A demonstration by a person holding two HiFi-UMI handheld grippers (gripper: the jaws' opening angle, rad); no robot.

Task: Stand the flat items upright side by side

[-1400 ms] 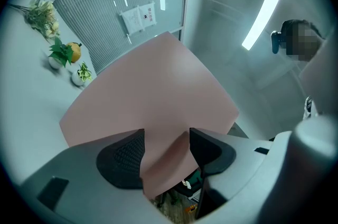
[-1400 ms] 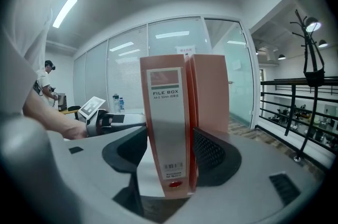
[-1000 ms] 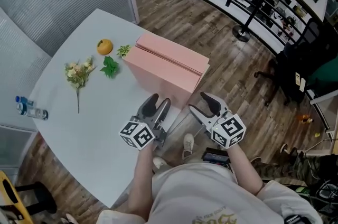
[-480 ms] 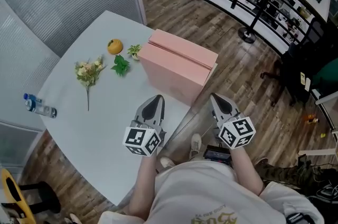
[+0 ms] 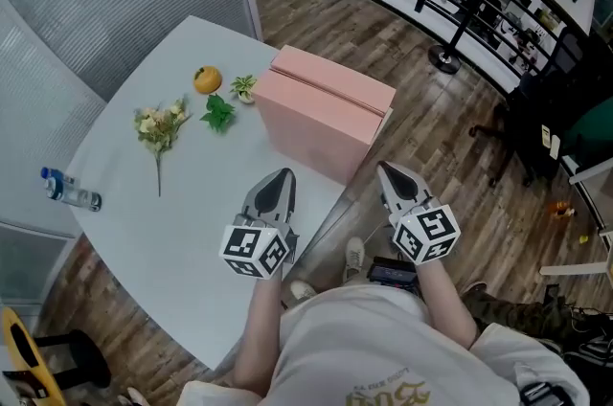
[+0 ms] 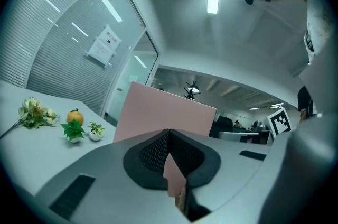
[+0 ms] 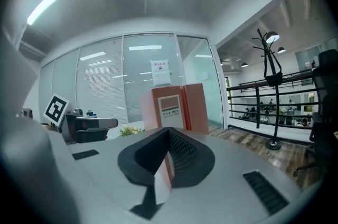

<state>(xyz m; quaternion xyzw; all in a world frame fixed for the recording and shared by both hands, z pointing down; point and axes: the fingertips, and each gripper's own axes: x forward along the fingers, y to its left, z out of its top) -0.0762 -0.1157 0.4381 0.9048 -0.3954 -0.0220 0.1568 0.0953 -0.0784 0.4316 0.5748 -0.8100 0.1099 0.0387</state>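
Observation:
Two pink file boxes (image 5: pixel 326 112) stand upright, side by side and touching, at the table's right edge. The left gripper view shows one broad pink side (image 6: pixel 158 112). The right gripper view shows the labelled spines (image 7: pixel 174 106). My left gripper (image 5: pixel 279 180) hovers over the table just short of the boxes, shut with nothing between its jaws (image 6: pixel 169 132). My right gripper (image 5: pixel 387 172) hangs off the table's edge beside the boxes, also shut and empty (image 7: pixel 169 131).
On the white table (image 5: pixel 144 222) lie an orange (image 5: pixel 207 79), two small potted plants (image 5: pixel 218 113), a flower sprig (image 5: pixel 161 124) and a water bottle (image 5: pixel 67 191) at the left edge. A coat stand (image 5: pixel 450 59) and a black chair (image 5: pixel 536 136) stand on the wooden floor at the right.
Both grippers' jaws stood open a second ago and are now shut on nothing. Both have risen slightly and stay just short of the boxes.

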